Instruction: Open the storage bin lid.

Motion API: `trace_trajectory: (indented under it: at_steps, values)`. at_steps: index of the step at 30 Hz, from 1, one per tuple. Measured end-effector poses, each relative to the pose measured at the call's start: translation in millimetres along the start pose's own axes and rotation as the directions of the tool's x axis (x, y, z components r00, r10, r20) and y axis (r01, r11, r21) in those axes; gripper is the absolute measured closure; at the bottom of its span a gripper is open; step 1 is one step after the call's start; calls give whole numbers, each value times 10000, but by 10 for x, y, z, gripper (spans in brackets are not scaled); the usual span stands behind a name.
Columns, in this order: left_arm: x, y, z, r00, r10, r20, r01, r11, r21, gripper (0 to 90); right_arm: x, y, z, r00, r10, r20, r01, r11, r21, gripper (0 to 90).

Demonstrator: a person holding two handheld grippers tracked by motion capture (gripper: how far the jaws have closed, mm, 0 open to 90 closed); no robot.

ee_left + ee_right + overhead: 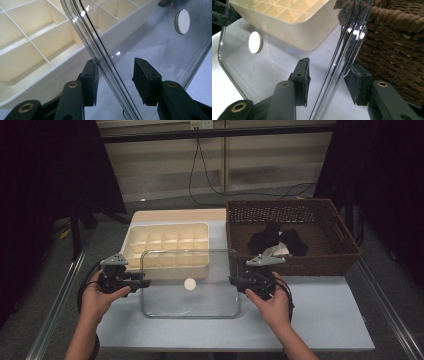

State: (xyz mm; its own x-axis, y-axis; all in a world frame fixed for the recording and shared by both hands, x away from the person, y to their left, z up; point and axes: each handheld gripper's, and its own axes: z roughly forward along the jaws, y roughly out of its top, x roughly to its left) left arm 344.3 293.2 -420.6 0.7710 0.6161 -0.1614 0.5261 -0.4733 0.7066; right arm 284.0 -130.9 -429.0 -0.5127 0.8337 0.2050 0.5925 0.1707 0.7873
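A clear plastic lid (200, 302) with a white round disc (190, 284) lies in front of a cream compartment box (131, 245), its far edge over the box's front. My left gripper (145, 282) straddles the lid's left rim. In the left gripper view the rim (100, 57) touches the left pad and the right pad stands off, so the gripper (115, 80) is open. My right gripper (232, 281) straddles the right rim. In the right gripper view the rim (342, 57) runs close by the right pad, well clear of the left, and the gripper (327, 80) is open.
A brown woven basket (300, 265) stands at the right, close behind my right gripper, with black socks (270, 240) and a white piece (277, 251) inside. The grey table (325, 315) has free room at the front right. Metal rails run along both sides.
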Motion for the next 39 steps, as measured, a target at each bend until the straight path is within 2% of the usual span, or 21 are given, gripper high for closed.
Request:
trace_trajectory:
  at_steps: [2,6,15,18,25,31,37,39]
  values:
    - [-14,11,21,9999,47,-113,-46,9999,96,550,-4,-12,-14,10000,17,-38,-17,10000,37,571]
    - [-21,17,26,9998,196,-74,-196,9998,76,547,-5,-39,-35,10000,11,-53,-11,9999,131,570]
    - [-62,12,-2,9997,206,-129,-205,9998,88,565,-4,-78,-56,9999,95,-82,-94,9999,126,562]
    - [-89,-2,-31,10000,-86,47,86,9999,64,587,-13,-89,-63,9998,144,-104,-143,9998,128,557]
    - [-173,-40,-74,10000,-67,38,66,9998,202,602,-32,-99,-60,9996,174,-222,-173,9998,61,547]
    - [-224,-68,-102,9999,60,-130,-56,9996,282,600,-40,-100,-50,9991,285,-320,-283,9996,54,539]
    - [-234,-104,-110,9999,32,-138,-28,9996,269,599,-30,-105,-45,9992,200,-338,-199,9998,14,540]
    - [-229,-105,-104,9997,135,-181,-130,9995,279,595,-27,-110,-45,9993,170,-337,-170,9999,-10,540]
